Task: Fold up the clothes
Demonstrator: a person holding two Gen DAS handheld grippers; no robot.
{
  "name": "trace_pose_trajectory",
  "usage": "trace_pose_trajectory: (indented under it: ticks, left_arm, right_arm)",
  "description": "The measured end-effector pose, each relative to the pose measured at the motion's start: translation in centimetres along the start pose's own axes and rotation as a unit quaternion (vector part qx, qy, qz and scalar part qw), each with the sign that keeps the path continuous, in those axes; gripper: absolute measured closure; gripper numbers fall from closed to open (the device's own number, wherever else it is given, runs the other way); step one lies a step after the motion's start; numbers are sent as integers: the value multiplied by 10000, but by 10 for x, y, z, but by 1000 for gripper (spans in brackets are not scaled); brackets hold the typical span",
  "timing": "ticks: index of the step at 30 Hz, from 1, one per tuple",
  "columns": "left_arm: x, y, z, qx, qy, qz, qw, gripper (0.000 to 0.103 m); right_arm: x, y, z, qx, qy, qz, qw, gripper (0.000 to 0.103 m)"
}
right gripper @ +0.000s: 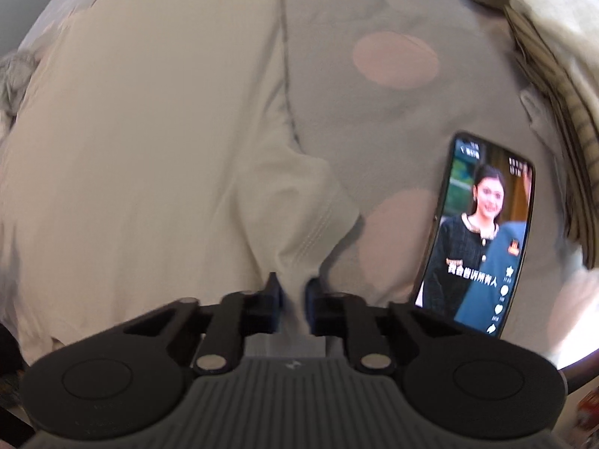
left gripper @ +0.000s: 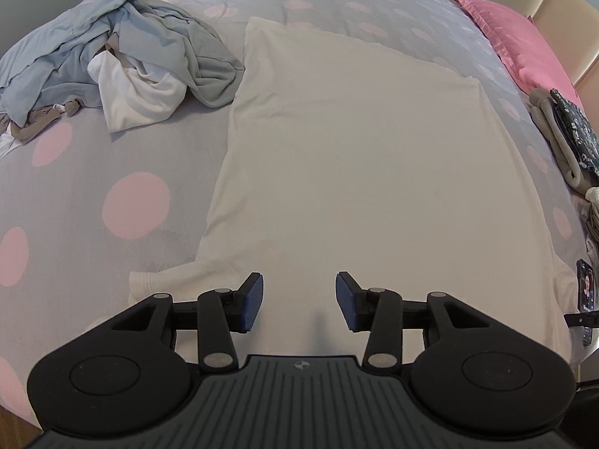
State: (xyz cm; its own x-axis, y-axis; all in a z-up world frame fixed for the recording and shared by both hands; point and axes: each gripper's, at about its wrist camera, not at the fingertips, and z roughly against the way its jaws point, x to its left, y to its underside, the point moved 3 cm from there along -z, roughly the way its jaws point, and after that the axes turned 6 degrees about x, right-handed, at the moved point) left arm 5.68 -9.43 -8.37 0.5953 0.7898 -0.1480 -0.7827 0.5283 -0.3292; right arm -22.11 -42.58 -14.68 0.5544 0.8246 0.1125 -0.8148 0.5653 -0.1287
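Note:
A cream T-shirt (left gripper: 355, 157) lies spread flat on the grey bedspread with pink dots (left gripper: 112, 194). My left gripper (left gripper: 298, 301) is open and empty, hovering over the shirt's near edge, beside its left sleeve (left gripper: 179, 280). In the right wrist view the same shirt (right gripper: 149, 131) fills the left half. My right gripper (right gripper: 294, 295) is shut on the shirt's right sleeve (right gripper: 299, 220), which bunches up between the pads.
A heap of grey, blue and white clothes (left gripper: 123, 60) lies at the far left. A pink pillow (left gripper: 516, 37) and folded clothes (left gripper: 565, 138) sit at the right. A lit phone (right gripper: 483, 235) lies on the bed right of the held sleeve, near striped fabric (right gripper: 554, 93).

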Motion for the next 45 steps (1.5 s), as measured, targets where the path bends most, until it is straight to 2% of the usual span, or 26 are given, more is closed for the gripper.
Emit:
trace_pose_trajectory:
  ticks: [3, 6, 8, 11, 13, 14, 15, 20, 23, 25, 32, 34, 35, 36, 38, 40, 43, 45]
  left_arm:
    - [3, 1, -1, 19, 17, 39, 10000, 62]
    - [6, 2, -1, 28, 31, 73, 10000, 62]
    - [8, 3, -1, 29, 38, 92, 9999, 62]
    - [11, 3, -2, 30, 49, 120, 9999, 62]
    - [13, 4, -2, 31, 47, 145, 9999, 62]
    - [15, 5, -2, 37, 31, 175, 9998, 62]
    - [18, 5, -2, 45, 12, 208, 9998, 62]
    - [33, 7, -9, 144, -98, 440, 9989, 62]
    - [42, 7, -15, 229, -151, 597, 9978, 62]
    - [42, 6, -18, 266, -124, 618, 9977, 62]
    - [32, 2, -25, 305, -171, 388, 9986, 62]
    - [31, 2, -28, 340, -207, 329, 9987, 62]
    - [31, 2, -30, 359, -224, 300, 9987, 62]
    - [30, 2, -31, 377, -242, 272, 9986, 62]
    - [30, 2, -33, 408, -255, 253, 9985, 62]
    - [30, 2, -35, 428, -255, 246, 9985, 62]
    - [30, 2, -36, 435, -258, 239, 9984, 62]
    - [30, 2, -36, 439, -260, 234, 9984, 62]
  right_arm:
    - [11, -3, 14, -142, 630, 480, 9968, 97]
    - [15, -10, 31, -315, 1464, 1219, 9812, 98]
    - [18, -16, 36, -293, 1829, 1621, 9692, 97]
    - [18, -22, 27, 29, 2098, 1946, 9582, 96]
    - [15, -25, 18, 208, 2295, 2020, 9519, 92]
    - [12, -26, 14, 270, 2360, 1998, 9506, 81]
    - [9, -28, 11, 332, 2425, 1975, 9493, 67]
    - [-22, -47, 34, -153, 1652, 929, 9818, 62]
    - [-41, -59, 49, -456, 1154, 276, 9919, 61]
    - [-54, -67, 59, -655, 816, -161, 9944, 61]
    - [-45, -77, 15, 12, 50, -787, 9969, 61]
    - [-41, -77, 5, 187, -157, -836, 9962, 67]
    - [-39, -77, 2, 213, -194, -833, 9961, 83]
    - [-36, -78, 1, 209, -195, -828, 9962, 92]
    - [-33, -81, 6, 23, -137, -844, 9963, 96]
    - [-32, -85, 10, -184, -3, -826, 9964, 97]
    - [-31, -94, 12, -513, 336, -731, 9954, 97]
    - [-31, -100, 5, -534, 795, -499, 9942, 100]
